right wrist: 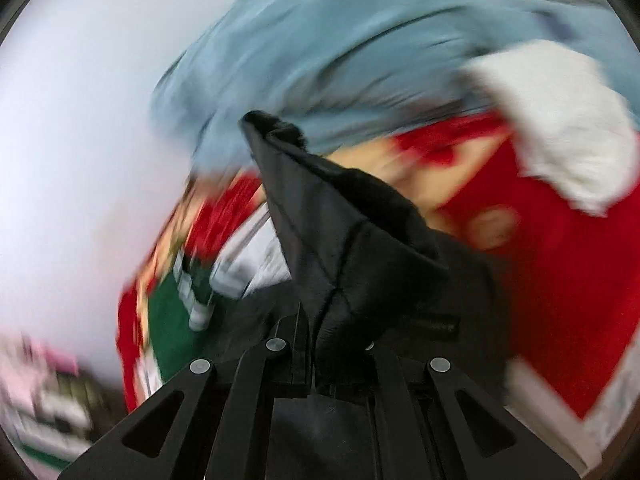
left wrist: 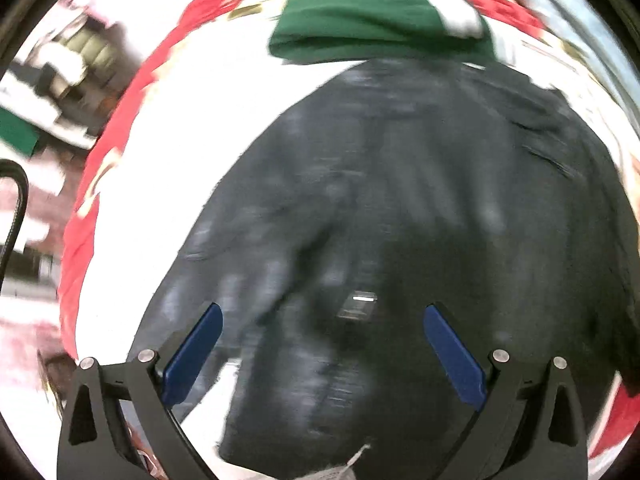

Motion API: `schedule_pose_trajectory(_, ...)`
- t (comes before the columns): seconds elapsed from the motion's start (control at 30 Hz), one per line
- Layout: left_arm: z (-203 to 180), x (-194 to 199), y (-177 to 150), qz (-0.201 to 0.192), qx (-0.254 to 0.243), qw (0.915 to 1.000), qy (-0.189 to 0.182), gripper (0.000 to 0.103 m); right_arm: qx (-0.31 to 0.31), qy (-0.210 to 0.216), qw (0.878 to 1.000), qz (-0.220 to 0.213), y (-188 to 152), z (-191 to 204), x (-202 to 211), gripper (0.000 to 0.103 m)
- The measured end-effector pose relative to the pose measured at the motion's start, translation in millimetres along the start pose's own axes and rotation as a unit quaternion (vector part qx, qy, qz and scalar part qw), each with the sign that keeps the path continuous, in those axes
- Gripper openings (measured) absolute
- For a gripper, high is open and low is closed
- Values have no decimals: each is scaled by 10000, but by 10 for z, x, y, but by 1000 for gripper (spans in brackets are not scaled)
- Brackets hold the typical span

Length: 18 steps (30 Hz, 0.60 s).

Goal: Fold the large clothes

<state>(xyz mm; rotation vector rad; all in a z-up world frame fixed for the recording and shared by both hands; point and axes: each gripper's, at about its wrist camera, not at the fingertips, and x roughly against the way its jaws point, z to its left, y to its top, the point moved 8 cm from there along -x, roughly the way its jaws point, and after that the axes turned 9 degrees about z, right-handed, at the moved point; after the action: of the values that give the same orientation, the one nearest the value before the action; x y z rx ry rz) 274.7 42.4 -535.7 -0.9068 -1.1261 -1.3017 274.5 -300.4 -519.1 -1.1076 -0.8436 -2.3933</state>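
The left hand-held gripper hangs spread wide and empty over the dark garment lying on the white bench. The right hand-held gripper is clamped on a raised fold of it, before a blue garment. A green garment lies beyond.

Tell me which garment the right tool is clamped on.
The black garment, pinched in the right tool; the light blue garment and green garment lie loose beyond.

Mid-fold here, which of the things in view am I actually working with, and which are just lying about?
In the job:
- dark garment, spread flat
- left gripper, open above it
- right gripper, shut on a corner of the dark garment

Lying about:
- green folded garment
- red patterned cloth underneath
- light blue garment
- white cloth
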Motion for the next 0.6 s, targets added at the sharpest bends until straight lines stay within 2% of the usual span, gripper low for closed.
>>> schedule_pose_trajectory(0.1, 542, -167, -21, 100, 443, 9989, 133, 103, 999, -125, 9931, 598, -497, 750, -625, 5)
schedule_pose_trajectory(0.17, 852, -282, -71, 182, 686, 9972, 227, 103, 1841, -330, 9770, 1026, -983, 1239, -1149, 5)
schedule_pose_trajectory(0.2, 1001, -336, -117, 242, 810, 9960, 276, 103, 2287, -457, 9645, 1242, -1278, 1470, -1433, 5)
schedule_pose_trajectory(0.23, 1155, -398, -164, 311, 950, 9945, 317, 103, 2557, -578, 9551, 1379, -1456, 1560, -1586, 5)
schedule_pose_trajectory(0.3, 1508, -520, -331, 477, 1274, 9901, 356, 103, 3173, -837, 9288, 1721, -1951, 1744, -1991, 5)
schedule_pose_trajectory(0.33, 1651, -568, -419, 553, 1407, 9878, 373, 103, 3527, -1090, 9066, 2046, -2243, 1720, -2217, 5)
schedule_pose_trajectory(0.37, 1767, -607, -494, 616, 1508, 9859, 375, 103, 3697, -1230, 8961, 2124, -2390, 1714, -2321, 6)
schedule_pose_trajectory(0.4, 1909, -653, -605, 703, 1635, 9834, 355, 103, 3845, -1304, 8883, 2147, -2502, 1698, -2384, 13)
schedule_pose_trajectory(0.47, 2128, -737, -817, 881, 1860, 9782, 267, 103, 4125, -1473, 8698, 2274, -2703, 1720, -2482, 19)
schedule_pose_trajectory(0.5, 2203, -774, -922, 975, 1974, 9753, 173, 103, 4048, -1234, 8725, 2440, -2755, 1743, -2449, 27)
schedule_pose_trajectory(0.53, 2269, -814, -1050, 1105, 2123, 9709, 8, 103, 3923, -978, 8777, 2574, -2763, 1757, -2412, 47)
schedule_pose_trajectory(0.6, 2353, -905, -1274, 1382, 2493, 9573, -486, 103, 3377, -178, 8926, 2982, -2777, 1768, -2180, 66)
